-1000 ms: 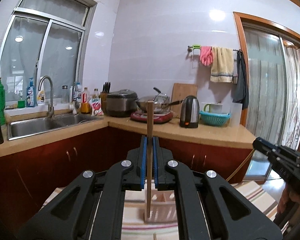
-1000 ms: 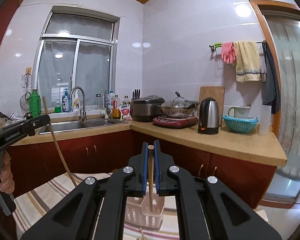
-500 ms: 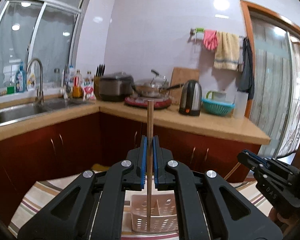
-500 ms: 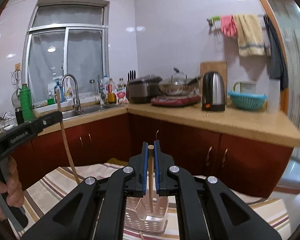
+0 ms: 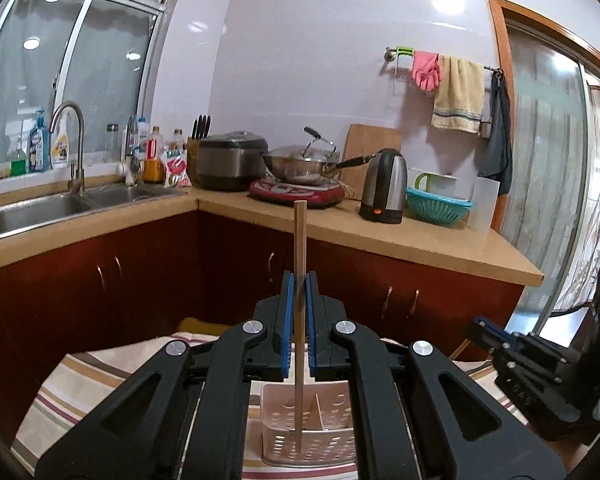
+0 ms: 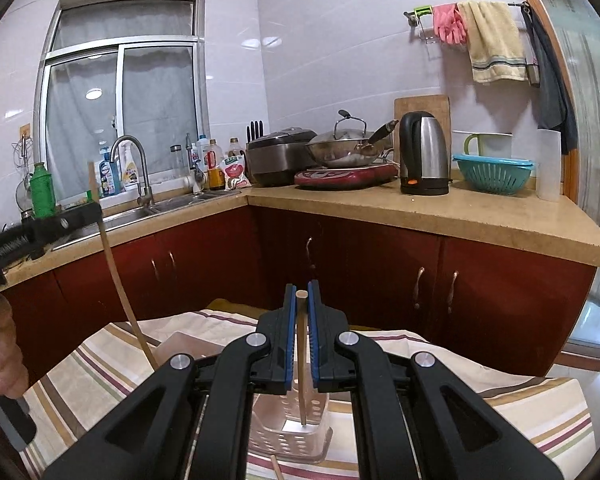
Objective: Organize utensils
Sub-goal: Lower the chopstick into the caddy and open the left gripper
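Note:
My left gripper (image 5: 299, 286) is shut on a wooden chopstick (image 5: 299, 240) held upright, its lower end inside the left part of a white perforated utensil basket (image 5: 332, 446) on the striped tablecloth (image 5: 84, 380). My right gripper (image 6: 301, 294) is shut on a second wooden chopstick (image 6: 301, 372), whose tip reaches down into the same basket (image 6: 284, 438). The left gripper (image 6: 86, 212) and its chopstick (image 6: 116, 276) show at the left of the right wrist view. The right gripper (image 5: 488, 330) shows at the right of the left wrist view.
Another chopstick end (image 6: 277, 467) lies on the cloth in front of the basket. Behind the table run red cabinets (image 6: 380, 268) and an L-shaped counter with a sink (image 5: 60, 204), rice cooker (image 5: 232, 160), wok (image 5: 300, 160), kettle (image 5: 384, 184) and teal colander (image 5: 438, 206).
Both grippers have moved down toward the table, so both chopsticks reach deeper into the basket. Both stay shut.

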`<state>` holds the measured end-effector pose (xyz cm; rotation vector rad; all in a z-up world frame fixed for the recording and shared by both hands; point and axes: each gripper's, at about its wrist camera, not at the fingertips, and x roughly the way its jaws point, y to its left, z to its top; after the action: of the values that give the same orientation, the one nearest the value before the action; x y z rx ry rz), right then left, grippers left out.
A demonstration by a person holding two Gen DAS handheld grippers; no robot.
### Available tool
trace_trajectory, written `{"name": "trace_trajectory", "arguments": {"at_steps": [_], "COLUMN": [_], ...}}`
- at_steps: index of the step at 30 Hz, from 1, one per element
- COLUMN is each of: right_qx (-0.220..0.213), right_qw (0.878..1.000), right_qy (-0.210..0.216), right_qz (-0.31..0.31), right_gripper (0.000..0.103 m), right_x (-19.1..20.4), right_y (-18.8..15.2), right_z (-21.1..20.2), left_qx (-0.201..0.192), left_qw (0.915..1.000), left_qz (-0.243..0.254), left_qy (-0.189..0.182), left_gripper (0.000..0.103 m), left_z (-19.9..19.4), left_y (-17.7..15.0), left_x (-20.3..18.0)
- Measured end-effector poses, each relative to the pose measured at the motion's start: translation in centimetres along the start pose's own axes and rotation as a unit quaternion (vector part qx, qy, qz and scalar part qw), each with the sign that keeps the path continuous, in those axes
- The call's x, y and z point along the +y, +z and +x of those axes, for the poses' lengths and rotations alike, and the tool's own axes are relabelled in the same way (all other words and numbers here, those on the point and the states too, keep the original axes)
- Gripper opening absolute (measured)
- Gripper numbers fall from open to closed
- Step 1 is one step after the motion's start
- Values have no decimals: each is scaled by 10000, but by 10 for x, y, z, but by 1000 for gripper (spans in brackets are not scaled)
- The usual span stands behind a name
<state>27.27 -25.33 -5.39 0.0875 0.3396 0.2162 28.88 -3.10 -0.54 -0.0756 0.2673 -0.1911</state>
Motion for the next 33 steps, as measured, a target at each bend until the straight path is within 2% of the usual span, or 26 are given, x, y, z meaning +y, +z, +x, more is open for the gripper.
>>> {"name": "trace_trajectory", "arguments": {"at_steps": [9,12,17,23,33], "right_qx": [-83,-69,-36,-51,-23], "right_qw": [10000,10000,10000,10000,9999], "right_qy": [-24,-29,-37,-17,77], "right_qz": [10,24,66,49,150], "right_gripper": [6,6,6,6,6], "right_x": [-3,-4,-7,-7,-9], "right_y": [9,10,8,11,15], "right_z": [-2,3,11,20,24], "left_qx": [-473,-471,-169,401,709], "left_qw": [9989,9988,9995,9980,9964], "left_qz": [-34,-81,-117,-305,-304], "left_qy": [65,117,233,384,362], "left_gripper": [6,6,6,6,6], "left_z": [-16,-7,25,72,88], "left_y": [36,38,21,-15,-35], "left_x": [3,5,11,30,39]}}
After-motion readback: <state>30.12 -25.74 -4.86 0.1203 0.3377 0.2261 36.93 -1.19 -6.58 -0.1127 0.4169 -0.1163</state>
